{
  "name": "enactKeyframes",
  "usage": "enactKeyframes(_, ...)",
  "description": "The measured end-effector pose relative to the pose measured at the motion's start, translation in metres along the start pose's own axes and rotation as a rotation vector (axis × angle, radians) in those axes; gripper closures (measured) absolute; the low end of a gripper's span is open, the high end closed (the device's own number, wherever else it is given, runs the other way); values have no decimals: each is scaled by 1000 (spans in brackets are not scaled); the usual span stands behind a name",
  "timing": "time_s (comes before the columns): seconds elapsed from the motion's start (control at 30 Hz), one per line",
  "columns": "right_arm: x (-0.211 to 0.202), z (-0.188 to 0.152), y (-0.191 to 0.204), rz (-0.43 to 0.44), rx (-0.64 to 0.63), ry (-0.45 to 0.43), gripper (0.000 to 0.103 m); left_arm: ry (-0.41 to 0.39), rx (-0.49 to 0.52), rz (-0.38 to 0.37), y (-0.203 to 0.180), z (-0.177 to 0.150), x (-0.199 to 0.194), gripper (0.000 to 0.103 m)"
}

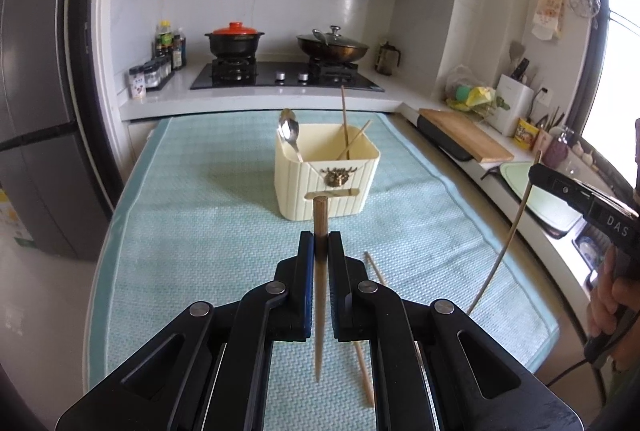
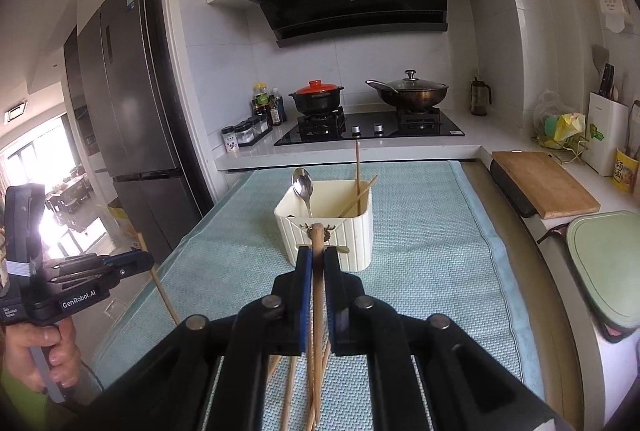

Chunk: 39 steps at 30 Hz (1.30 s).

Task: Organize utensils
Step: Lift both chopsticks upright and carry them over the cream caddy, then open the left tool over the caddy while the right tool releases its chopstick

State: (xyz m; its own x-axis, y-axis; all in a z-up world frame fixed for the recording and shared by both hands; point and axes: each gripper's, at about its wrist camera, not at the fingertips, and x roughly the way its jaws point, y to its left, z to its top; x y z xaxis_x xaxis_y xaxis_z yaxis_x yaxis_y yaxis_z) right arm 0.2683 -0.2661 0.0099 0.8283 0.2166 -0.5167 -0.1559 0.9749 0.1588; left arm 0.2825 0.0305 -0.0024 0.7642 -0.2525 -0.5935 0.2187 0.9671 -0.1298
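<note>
Blue cloth (image 1: 192, 231) over the table — cream holder (image 1: 328, 183), loose chopsticks (image 1: 366, 363).

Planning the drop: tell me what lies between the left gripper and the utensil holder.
Only bare teal mat lies between the left gripper, shut on a chopstick, and the cream utensil holder. The left wrist view shows this.

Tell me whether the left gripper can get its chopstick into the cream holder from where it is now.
Probably yes. The left gripper is shut on a chopstick, and the cream holder stands straight ahead on the mat with its top open. Only a spoon and two chopsticks occupy it, leaving room.
</note>
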Motion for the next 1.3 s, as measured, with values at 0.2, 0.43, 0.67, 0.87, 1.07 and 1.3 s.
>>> enactKeyframes(0.2, 6, 3, -1, -5, -2, 2, 97, 3, 13, 8, 2, 4, 3, 98)
enactKeyframes(0.43, 21, 36, 1, -11, -34, -30, 97, -40, -6, -52, 11, 50, 4, 98)
enactKeyframes(0.67, 43, 103, 7, -14, -75, -156, 97, -153, -16, -48, 17, 119, 15, 98)
enactKeyframes(0.87, 81, 152, 15, -18, -103, -258, 97, -244, -63, -52, 26, 174, 51, 98)
enactKeyframes(1.07, 134, 163, 10, -13, -107, -309, 97, -256, -118, -54, 39, 195, 110, 98)
enactKeyframes(1.3, 217, 137, -4, 3, -112, -98, 97, -94, -152, -51, 54, 176, 193, 99)
